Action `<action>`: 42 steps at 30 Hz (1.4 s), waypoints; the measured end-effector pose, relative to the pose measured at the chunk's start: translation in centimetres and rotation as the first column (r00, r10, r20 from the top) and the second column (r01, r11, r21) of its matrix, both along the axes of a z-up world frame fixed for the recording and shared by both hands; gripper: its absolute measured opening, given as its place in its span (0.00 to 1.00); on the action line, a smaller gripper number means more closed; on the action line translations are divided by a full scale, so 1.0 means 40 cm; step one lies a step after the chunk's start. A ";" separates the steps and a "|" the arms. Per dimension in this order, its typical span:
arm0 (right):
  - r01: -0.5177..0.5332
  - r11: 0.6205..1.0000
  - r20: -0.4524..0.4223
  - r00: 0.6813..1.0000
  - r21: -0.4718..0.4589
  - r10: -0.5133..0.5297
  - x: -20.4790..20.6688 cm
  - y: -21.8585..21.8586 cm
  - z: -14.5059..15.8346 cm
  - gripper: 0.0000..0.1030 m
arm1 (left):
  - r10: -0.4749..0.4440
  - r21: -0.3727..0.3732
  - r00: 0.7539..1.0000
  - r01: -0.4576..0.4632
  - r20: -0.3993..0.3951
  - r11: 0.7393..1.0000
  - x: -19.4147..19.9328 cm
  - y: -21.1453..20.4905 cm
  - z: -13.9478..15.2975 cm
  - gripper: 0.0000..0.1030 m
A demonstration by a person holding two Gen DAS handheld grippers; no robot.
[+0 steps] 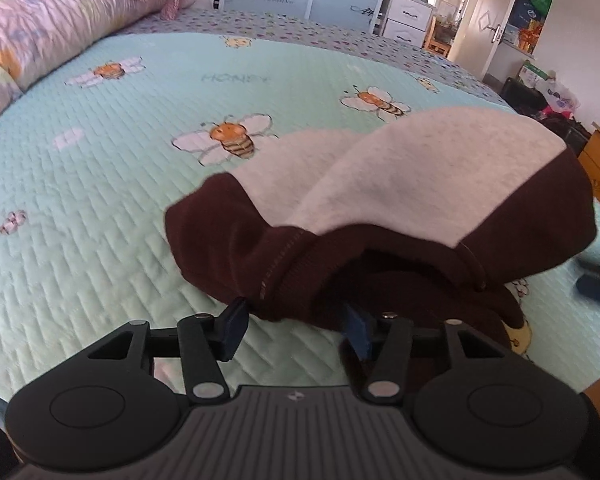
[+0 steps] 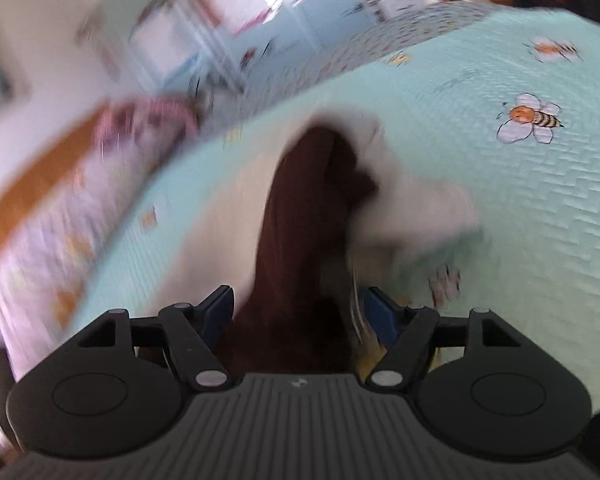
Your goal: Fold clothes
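We see the bee-print quilt spread wide, and on it the maroon-and-cream garment bunched directly ahead of both tongs. Its maroon hem runs crosswise between them. The left gripper stands released, hem between its jaws. The right gripper is likewise released, maroon cloth lying loose between, blurred.

A maroon and pale cream garment lies on a mint quilted bedspread printed with orange striped bees.
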State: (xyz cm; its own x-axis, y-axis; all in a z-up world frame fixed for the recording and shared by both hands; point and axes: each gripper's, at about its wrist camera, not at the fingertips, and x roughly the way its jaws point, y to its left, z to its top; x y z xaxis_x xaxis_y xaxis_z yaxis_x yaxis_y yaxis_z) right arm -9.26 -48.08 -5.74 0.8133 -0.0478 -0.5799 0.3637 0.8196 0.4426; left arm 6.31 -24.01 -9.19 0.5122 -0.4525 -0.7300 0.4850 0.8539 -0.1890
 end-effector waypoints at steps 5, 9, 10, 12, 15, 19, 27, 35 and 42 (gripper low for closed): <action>-0.112 0.970 -0.155 0.985 -0.216 0.079 0.087 0.112 -0.093 0.72 | -0.016 0.016 0.998 0.017 -0.055 1.000 -0.024 -0.006 -0.031 0.56; -0.116 0.967 -0.226 0.972 -0.227 0.064 0.172 0.113 -0.132 0.37 | -0.011 0.026 0.998 0.013 -0.066 1.000 -0.031 0.002 -0.038 0.56; -0.115 0.971 -0.219 0.973 -0.207 0.069 0.189 0.104 -0.118 0.26 | -0.005 0.024 0.998 0.007 -0.069 1.000 -0.030 0.006 -0.039 0.56; -0.115 0.980 -0.148 0.985 -0.163 0.091 0.199 0.092 -0.069 0.20 | 0.007 0.010 0.997 -0.006 -0.076 1.000 -0.023 0.012 -0.039 0.56; -0.147 0.986 0.040 0.988 -0.081 0.151 0.189 0.079 0.031 0.20 | 0.027 -0.021 0.996 -0.029 -0.084 0.999 -0.008 0.019 -0.038 0.56; -0.104 0.989 0.147 0.982 -0.102 0.119 0.202 0.051 0.089 0.26 | 0.044 -0.035 0.995 -0.047 -0.087 0.998 0.005 0.019 -0.033 0.56; 0.051 0.988 0.071 0.997 -0.144 -0.041 0.140 -0.031 0.023 0.76 | 0.089 -0.013 0.991 -0.091 -0.103 0.996 0.047 0.042 -0.061 0.56; 0.087 0.974 -0.034 0.995 -0.209 -0.096 0.212 -0.120 -0.065 0.86 | 0.116 0.017 0.988 -0.115 -0.098 0.993 0.149 -0.016 -0.100 0.61; 0.089 0.976 -0.202 0.971 -0.198 -0.130 0.357 -0.152 -0.153 0.45 | 0.106 -0.037 0.993 -0.108 -0.045 0.994 0.227 -0.090 -0.088 0.34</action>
